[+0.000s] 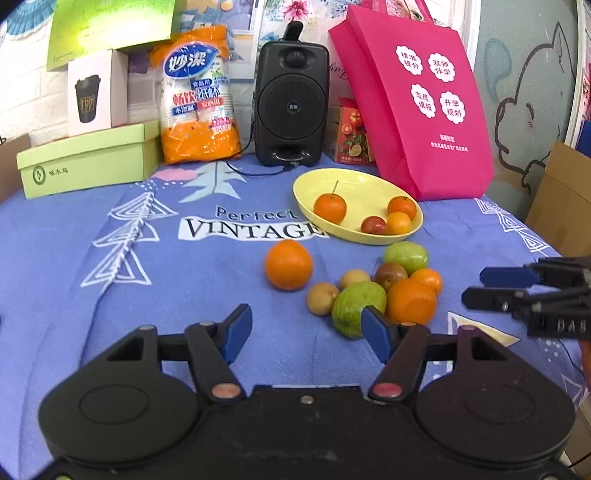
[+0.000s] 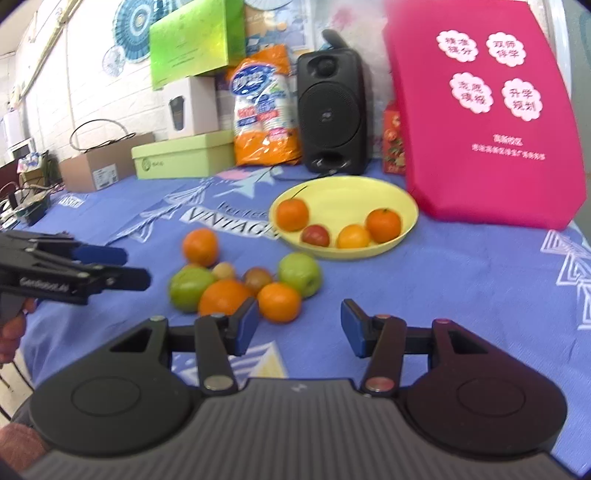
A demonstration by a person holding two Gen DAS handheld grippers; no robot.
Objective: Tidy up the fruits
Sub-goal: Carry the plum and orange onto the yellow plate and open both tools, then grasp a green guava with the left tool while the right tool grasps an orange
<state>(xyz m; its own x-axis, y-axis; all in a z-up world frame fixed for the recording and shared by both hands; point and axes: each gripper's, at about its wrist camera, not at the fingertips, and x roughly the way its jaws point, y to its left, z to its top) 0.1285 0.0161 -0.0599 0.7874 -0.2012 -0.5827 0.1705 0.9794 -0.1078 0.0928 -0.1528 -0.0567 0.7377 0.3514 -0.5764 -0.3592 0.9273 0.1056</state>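
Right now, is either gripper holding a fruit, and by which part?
No. The left gripper and the right gripper are both open with nothing between their fingers; the loose fruit lies on the cloth.

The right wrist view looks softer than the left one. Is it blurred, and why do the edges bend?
Right wrist view: smeared, pink bag lettering and fruit pile soft. Left wrist view: crisp, tablecloth print legible, glare washing out the green box. Both bend straight lines near the edges, with dark corners.

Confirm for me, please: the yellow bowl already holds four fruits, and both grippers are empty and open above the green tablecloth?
Not quite: the tablecloth is blue, as the left wrist view shows. The yellow bowl does hold four fruits, and the left gripper and right gripper are empty and open.
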